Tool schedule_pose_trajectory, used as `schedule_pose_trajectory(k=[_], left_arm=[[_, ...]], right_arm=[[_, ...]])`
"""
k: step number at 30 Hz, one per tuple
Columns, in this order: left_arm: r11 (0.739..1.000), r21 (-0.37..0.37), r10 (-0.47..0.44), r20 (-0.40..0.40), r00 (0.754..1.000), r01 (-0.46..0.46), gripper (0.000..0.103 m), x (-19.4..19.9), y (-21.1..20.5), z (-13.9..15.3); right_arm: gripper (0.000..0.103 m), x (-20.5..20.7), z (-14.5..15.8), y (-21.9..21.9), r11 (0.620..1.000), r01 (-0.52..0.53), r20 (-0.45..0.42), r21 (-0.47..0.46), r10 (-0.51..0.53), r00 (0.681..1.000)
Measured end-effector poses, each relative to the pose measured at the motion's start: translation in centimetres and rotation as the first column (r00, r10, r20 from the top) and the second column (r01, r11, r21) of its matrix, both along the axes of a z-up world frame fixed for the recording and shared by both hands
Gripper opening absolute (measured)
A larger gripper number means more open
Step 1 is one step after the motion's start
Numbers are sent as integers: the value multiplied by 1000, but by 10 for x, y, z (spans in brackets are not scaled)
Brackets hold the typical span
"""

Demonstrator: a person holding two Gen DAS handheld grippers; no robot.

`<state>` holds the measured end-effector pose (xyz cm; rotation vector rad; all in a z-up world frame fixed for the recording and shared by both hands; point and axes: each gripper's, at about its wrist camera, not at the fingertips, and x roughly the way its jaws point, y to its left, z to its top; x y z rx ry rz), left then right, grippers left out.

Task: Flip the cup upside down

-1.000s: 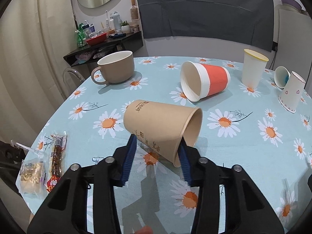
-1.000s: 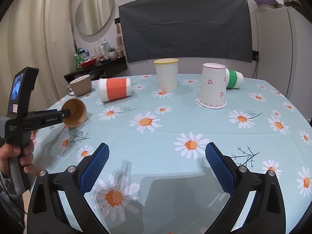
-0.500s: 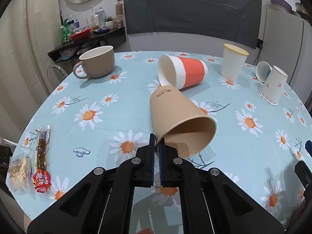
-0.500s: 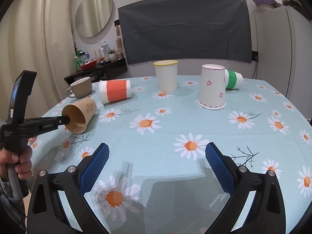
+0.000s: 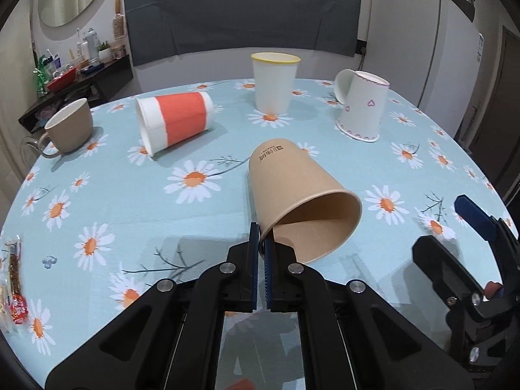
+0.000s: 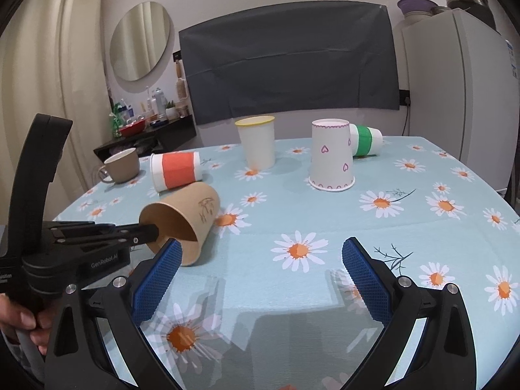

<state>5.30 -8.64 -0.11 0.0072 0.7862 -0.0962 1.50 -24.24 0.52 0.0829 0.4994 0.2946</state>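
- Cup (image 5: 302, 201): brown paper, tilted with its base up and away from me and its mouth facing down toward me, over the near middle of the daisy tablecloth (image 5: 130, 214).
- My left gripper (image 5: 262, 250) is clamped on the cup's rim, one finger inside the wall and one outside. In the right wrist view the low edge of the rim looks on or just above the cloth; I can't tell which.
- My right gripper (image 6: 260, 273) has its jaws wide apart, holds nothing and hovers low over the cloth just beside the cup.
- I judge the flip roughly half done; the mouth is not yet flat on the table.
- To finish well, I'd roll the wrist further until the whole rim is level, lower it straight down, then let go.
- Thin paper wall: I'd keep the squeeze light so the rim doesn't crease or go oval.
- I'd release only once the rim sits all round, or the cup may tip back onto its side.
- Orange-banded cup (image 5: 175, 120) lies on its side beyond, well apart; the heart-print cup (image 5: 364, 107) is already mouth down.
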Motion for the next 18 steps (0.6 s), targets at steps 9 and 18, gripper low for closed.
schedule_pose_trajectory(k=[9,18], left_arm=[[999,37,-20,23,1000,19,13,-12,-5,-1],[999,49,3,69,998,-7,84,-31,24,11]], right_arm=[[95,2,-1,1,1000,1,-16,-7,-1,1000],[95,3,-1,1,1000,-4,-22,-10,4,1000]])
